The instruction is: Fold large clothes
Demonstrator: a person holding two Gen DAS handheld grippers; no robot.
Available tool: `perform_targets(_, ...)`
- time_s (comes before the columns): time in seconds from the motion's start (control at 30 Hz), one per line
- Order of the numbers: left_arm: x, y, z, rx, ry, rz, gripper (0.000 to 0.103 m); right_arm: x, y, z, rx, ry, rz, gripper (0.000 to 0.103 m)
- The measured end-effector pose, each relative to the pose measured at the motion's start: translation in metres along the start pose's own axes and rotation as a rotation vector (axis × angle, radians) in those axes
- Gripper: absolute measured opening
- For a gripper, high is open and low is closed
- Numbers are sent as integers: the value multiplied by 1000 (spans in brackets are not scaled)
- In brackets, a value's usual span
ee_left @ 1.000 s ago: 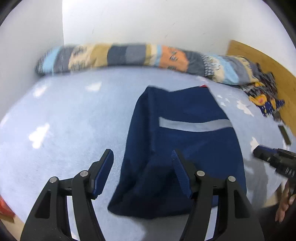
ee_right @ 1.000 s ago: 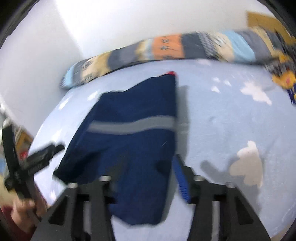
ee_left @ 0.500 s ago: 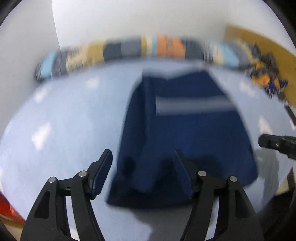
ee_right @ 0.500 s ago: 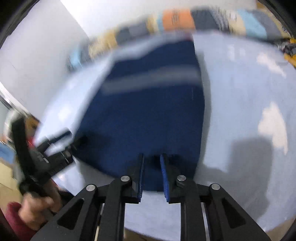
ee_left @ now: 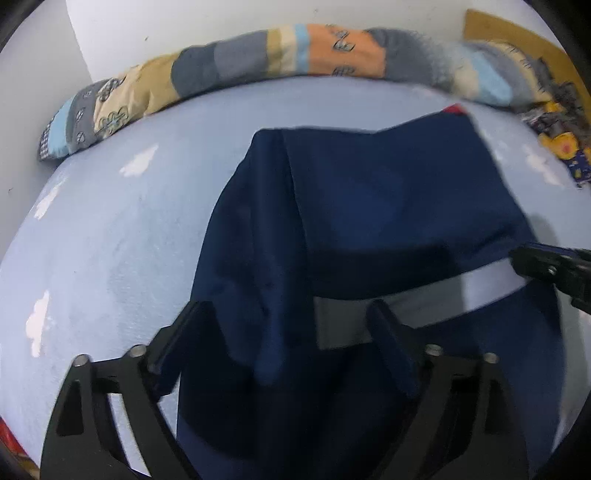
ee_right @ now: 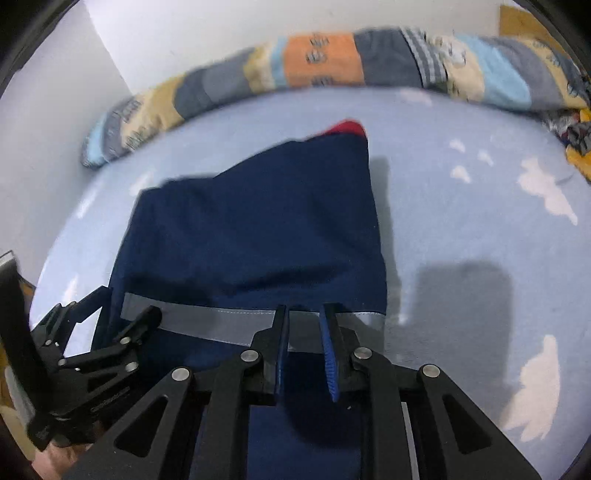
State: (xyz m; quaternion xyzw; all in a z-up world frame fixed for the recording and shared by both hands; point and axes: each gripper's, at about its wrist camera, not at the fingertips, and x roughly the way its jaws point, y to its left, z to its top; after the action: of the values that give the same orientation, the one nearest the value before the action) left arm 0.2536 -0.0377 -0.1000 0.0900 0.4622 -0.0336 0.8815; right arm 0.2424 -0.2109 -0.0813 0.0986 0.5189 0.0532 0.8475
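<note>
A large navy garment (ee_left: 388, 206) with a grey reflective stripe (ee_left: 484, 280) lies on a pale blue bed; its near part is lifted and hangs over both grippers. My left gripper (ee_left: 288, 325) has wide jaws with navy cloth draped between the fingers (ee_left: 192, 328); no grip shows. My right gripper (ee_right: 304, 347) has its jaws narrowly apart, the garment (ee_right: 258, 221) and stripe (ee_right: 207, 321) lying under and around the fingertips (ee_right: 328, 354). Whether they pinch cloth is unclear. The left gripper shows at the lower left of the right wrist view (ee_right: 122, 332).
The bed sheet (ee_left: 110, 229) is pale blue with white clouds. A patchwork bolster (ee_left: 258, 62) runs along the white wall at the back. A patterned cloth (ee_left: 565, 147) lies at the far right. A wooden board (ee_left: 517, 33) stands behind it.
Both grippers have moved forward and up over the garment. Its near hem has lifted and folded toward the far end, so the grey stripe now sits close to the fingers. The right jaws stay narrow.
</note>
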Motion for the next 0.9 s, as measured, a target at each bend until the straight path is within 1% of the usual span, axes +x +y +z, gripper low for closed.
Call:
perform_targets(0.03,0,-1,3,1,-7,2,97,4,0,1,0,20,-4,19)
perform_targets(0.1,-4,0,4,-8,-22,6,97,4,-1,1,-8,23,-5,20)
perform_targets(0.13,-10,0,4,-15,-44,11,97,-1,0,0,-11,5,11,22)
perform_targets(0.17,-19,0,0,-17,-67,11,96,-5,1,1,-15,-14,28,21)
perform_targets(0.23,-39,-1,-5,-15,-125,-6,96,-25,7,-5,-40,-65,57,21)
perform_targets(0.33,-75,-3,-20,-21,-214,-24,96,-54,12,-26,-76,-134,57,22)
perform_targets(0.4,-96,-4,-32,-31,-254,-29,96,-68,12,-45,-77,-154,70,22)
perform_targets(0.47,-117,-5,-48,-38,-288,-28,96,-83,13,-62,-85,-179,64,22)
perform_targets(0.53,-134,-5,-67,-52,-300,-33,96,-99,14,-85,-100,-204,46,24)
perform_targets(0.6,-149,-8,-87,-51,-308,-48,96,-111,19,-106,-122,-228,26,32)
perform_targets(0.67,-165,-15,-107,-16,-315,-54,96,-122,25,-129,-161,-239,15,38)
perform_targets(0.7,-171,-18,-113,1,-319,-55,97,-125,29,-134,-173,-244,15,38)
perform_targets(0.77,-183,-24,-128,34,-328,-49,97,-137,36,-156,-195,-262,26,40)
perform_targets(0.87,-195,-25,-143,42,-325,-58,97,-149,38,-179,-185,-276,33,47)
perform_targets(0.9,-199,-25,-149,40,-321,-61,97,-150,39,-185,-189,-277,29,47)
